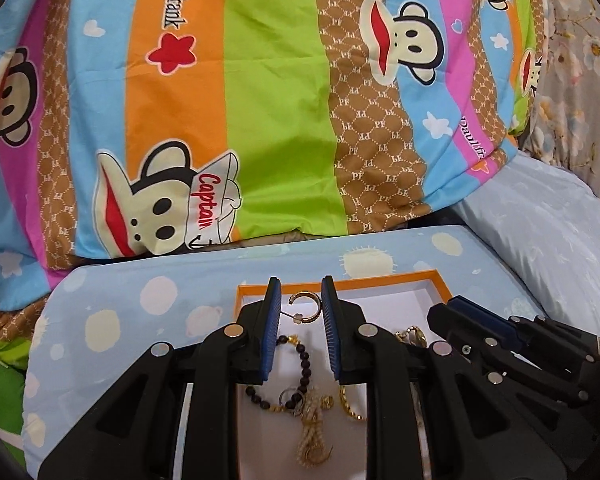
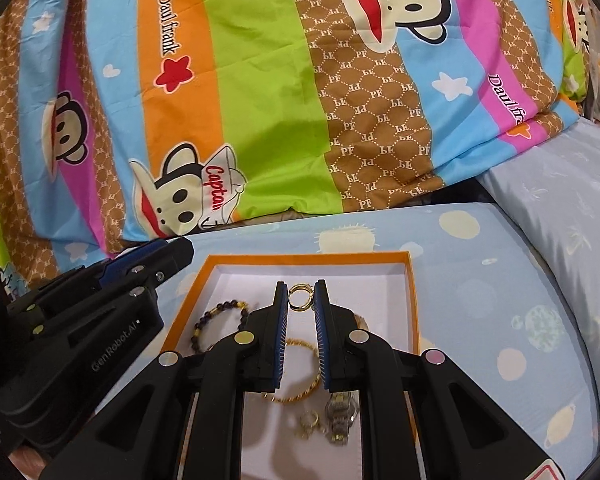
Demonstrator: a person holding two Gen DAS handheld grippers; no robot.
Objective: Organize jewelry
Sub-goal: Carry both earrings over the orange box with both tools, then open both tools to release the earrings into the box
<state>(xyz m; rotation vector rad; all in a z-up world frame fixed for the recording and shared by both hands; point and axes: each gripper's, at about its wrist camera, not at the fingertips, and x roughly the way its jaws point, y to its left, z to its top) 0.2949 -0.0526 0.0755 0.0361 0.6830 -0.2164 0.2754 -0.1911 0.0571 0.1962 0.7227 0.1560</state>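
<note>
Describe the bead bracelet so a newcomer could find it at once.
Find the orange box on the pale blue cloth. Against its left wall lies the bead bracelet: dark round beads, unlike the smooth gold bangle and gold hoop earring nearby.

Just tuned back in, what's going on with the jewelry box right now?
Both handheld grippers are over the orange box of jewelry. The right gripper is shut on a small gold ring at its fingertips. The left gripper has a gold hoop earring between its fingers; whether it is actually pinched I cannot tell. Lying in the box are a dark bead bracelet, a twisted gold bangle, a watch and a pearl brooch.
</note>
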